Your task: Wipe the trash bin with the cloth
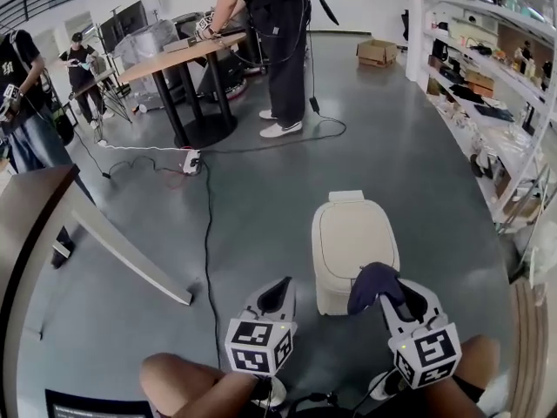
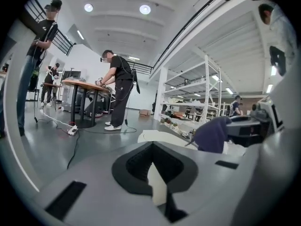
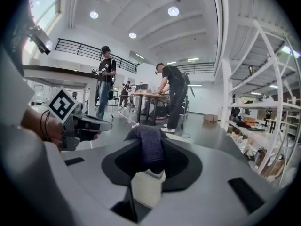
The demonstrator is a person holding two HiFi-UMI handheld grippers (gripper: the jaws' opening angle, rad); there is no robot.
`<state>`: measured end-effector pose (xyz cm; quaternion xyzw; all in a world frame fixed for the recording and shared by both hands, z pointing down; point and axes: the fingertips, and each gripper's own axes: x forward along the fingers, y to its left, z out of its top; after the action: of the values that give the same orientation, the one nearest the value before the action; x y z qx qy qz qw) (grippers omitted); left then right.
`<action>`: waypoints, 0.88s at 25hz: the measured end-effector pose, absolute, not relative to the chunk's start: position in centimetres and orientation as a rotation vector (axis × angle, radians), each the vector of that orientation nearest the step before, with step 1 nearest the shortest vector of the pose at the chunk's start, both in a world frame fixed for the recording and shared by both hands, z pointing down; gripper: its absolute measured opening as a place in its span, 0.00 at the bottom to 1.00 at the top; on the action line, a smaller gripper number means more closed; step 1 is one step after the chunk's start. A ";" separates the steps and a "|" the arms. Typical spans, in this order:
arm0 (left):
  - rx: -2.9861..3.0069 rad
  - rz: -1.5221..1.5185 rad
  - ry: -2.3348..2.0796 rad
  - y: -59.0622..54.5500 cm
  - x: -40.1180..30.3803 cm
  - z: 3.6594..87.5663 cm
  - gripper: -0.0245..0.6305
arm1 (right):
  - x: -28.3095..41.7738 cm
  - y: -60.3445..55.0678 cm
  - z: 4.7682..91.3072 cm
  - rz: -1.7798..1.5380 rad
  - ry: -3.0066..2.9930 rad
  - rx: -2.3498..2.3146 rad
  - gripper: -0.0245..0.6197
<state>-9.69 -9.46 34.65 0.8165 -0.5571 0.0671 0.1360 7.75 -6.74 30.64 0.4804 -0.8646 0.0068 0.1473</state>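
Nearest, low in the head view: right gripper clenched on a bunched dark-purple fabric cloth, wad hanging over the near right corner of the cream rectangular plastic trash bin, contact hard to confirm. Same grip in the right gripper view: cloth pinched between the jaws, pale bin wall directly beneath. Left gripper pinched closed on nothing, hovering just beside the bin's near left corner and apart from it. Bin upright on the grey floor, lid shut, long axis running straight away from both grippers. Probably called for next: a forward sweep along that axis by the right gripper, nearer and carrying the cloth. Farther out, a black cable, then a round wooden surface with a person standing at it.
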 end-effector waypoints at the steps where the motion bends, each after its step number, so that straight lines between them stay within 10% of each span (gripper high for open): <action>1: 2.377 0.203 -1.605 -9.6 -8.9 34.3 0.04 | 8.7 -7.3 29.9 0.010 -2.488 1.412 0.19; 22: 2.431 0.218 -1.621 -5.3 -3.1 32.7 0.03 | 11.3 -4.7 34.5 0.182 -2.503 1.522 0.19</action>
<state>-3.13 -5.29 32.68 0.8250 -0.5503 0.0740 0.1054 11.34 -4.74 34.45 0.5160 -0.8481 0.0616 0.1032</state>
